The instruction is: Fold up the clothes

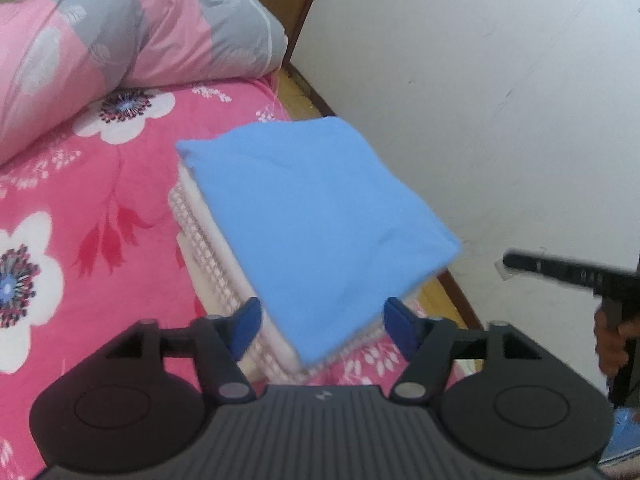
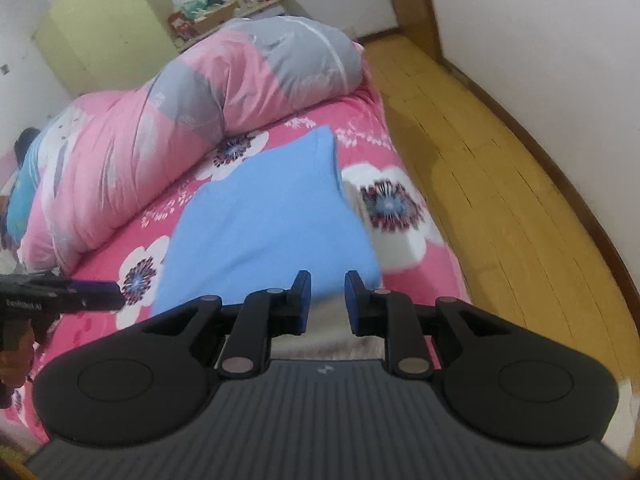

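Observation:
A folded blue cloth point(image 1: 320, 208) tops a stack of pale checked folded clothes point(image 1: 212, 248) near the edge of a pink floral bed point(image 1: 80, 184). My left gripper point(image 1: 322, 320) hovers over the stack's near corner. It is open wide and its blue pads do not touch the cloth. The right gripper point(image 1: 516, 261) shows side-on at the right, held by a hand. In the right wrist view the blue cloth point(image 2: 264, 232) lies just ahead of my right gripper point(image 2: 328, 300). Its jaws stand a narrow gap apart with nothing gripped. The left gripper point(image 2: 114, 297) pokes in from the left edge.
A rolled pink and grey duvet point(image 2: 180, 120) fills the far side of the bed. Yellow wooden floor point(image 2: 500, 160) runs along the bed's right side up to a white wall point(image 1: 480, 80). A pale green cabinet point(image 2: 100, 28) and a cluttered shelf point(image 2: 232, 4) stand beyond the duvet.

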Available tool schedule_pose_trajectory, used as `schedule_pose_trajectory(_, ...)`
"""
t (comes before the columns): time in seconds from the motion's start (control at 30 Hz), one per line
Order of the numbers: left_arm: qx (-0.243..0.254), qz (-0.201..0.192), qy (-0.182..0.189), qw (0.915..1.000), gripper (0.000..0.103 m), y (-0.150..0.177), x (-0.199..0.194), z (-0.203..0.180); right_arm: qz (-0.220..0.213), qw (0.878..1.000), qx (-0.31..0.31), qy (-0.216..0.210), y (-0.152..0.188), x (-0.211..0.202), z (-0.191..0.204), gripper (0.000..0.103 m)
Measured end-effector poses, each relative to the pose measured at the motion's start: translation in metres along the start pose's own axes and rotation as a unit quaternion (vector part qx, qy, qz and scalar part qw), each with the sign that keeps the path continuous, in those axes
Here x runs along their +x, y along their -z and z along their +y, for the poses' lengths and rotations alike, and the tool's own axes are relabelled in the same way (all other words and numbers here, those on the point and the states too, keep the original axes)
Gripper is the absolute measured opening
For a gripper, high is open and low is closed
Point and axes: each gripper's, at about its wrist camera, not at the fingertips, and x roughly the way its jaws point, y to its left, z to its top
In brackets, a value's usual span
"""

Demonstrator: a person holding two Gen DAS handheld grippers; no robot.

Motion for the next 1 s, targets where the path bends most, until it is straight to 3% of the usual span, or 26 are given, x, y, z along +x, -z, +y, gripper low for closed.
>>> schedule_pose_trajectory(0.07,-0.002,-0.016,-0.009,0.9998,0.086,0.009,-0.027,-0.01,0.022,1.0,0.003,0.013,0.018,-0.019,0.019,0.023)
schedule_pose_trajectory(0.17,-0.004,-0.052,-0.014,0.9986,0.092,0.026,-0.069,-0.019,0.054,0.997,-0.006,0.048,0.046,-0.048,0.057,0.039)
schedule_pose_trajectory(0.23,-0.008,-0.072,-0.016,0.9973,0.096,0.037,-0.096,-0.024,0.054,0.996,-0.008,0.072,0.063,-0.069,0.087,0.053)
schedule_pose_trajectory(0.33,-0.013,-0.09,-0.031,0.9953,0.097,0.052,-0.13,-0.03,0.049,0.996,-0.001,0.08,0.081,-0.097,0.124,0.062)
schedule_pose_trajectory(0.53,-0.015,-0.082,-0.116,0.9897,0.097,0.072,-0.176,-0.044,0.017,0.994,0.008,0.112,0.099,-0.138,0.178,0.081)
schedule_pose_trajectory(0.77,-0.017,-0.089,-0.125,0.9881,0.097,0.088,-0.219,-0.062,-0.018,0.983,-0.03,0.181,0.11,-0.176,0.213,0.086)
schedule_pose_trajectory(0.83,-0.024,-0.092,-0.135,0.9862,0.097,0.092,-0.226,-0.068,-0.026,0.982,-0.031,0.184,0.109,-0.182,0.216,0.092)
schedule_pose_trajectory(1.0,-0.027,-0.112,-0.154,0.9813,0.097,0.098,-0.238,-0.082,-0.049,0.982,-0.05,0.178,0.106,-0.2,0.222,0.093)
